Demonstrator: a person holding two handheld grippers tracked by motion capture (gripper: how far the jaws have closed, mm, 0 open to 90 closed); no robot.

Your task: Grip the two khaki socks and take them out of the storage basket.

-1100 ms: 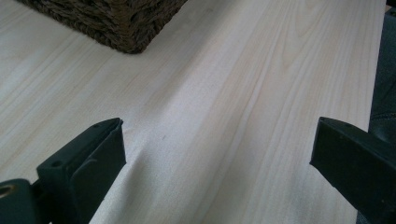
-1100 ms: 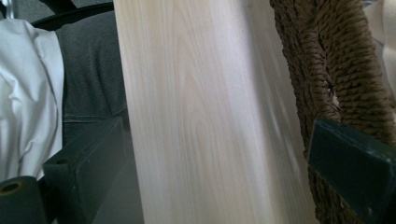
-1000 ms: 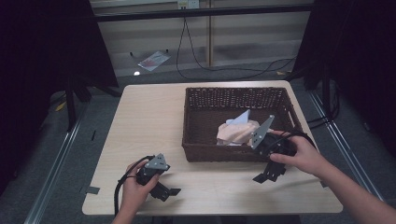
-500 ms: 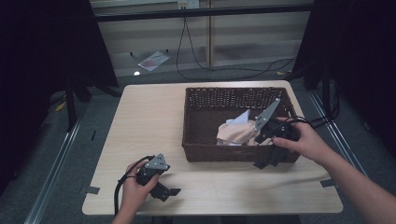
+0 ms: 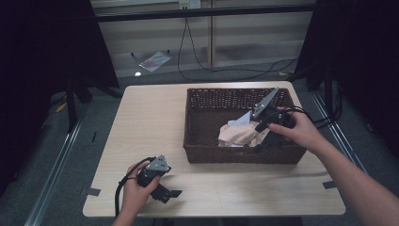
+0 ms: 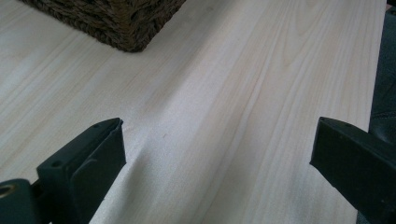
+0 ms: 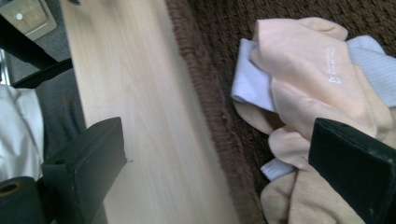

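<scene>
A dark woven basket (image 5: 196,121) stands on the right half of the pale wooden table (image 5: 150,122). Inside it lies a crumpled pile of peach cloth (image 5: 237,135) with pale blue cloth (image 5: 243,119) behind. In the right gripper view the peach cloth (image 7: 308,79) and pale blue cloth (image 7: 250,81) lie just ahead. My right gripper (image 5: 264,140) hangs over the basket's front right part. It is open (image 7: 218,135), its jaws straddling the front rim (image 7: 205,93). My left gripper (image 5: 170,193) rests low near the table's front edge, open (image 6: 217,130), nothing between its jaws.
The basket's corner (image 6: 121,23) shows ahead of the left gripper, with bare tabletop (image 6: 233,93) between. Cables (image 5: 221,70) lie on the floor behind the table. Tape marks (image 5: 330,184) sit near the front edge. A metal rail (image 5: 56,174) runs along the floor at left.
My right gripper has risen from the table in front of the basket and moved back over the basket's front rim, toward the cloths. The left gripper has stayed put.
</scene>
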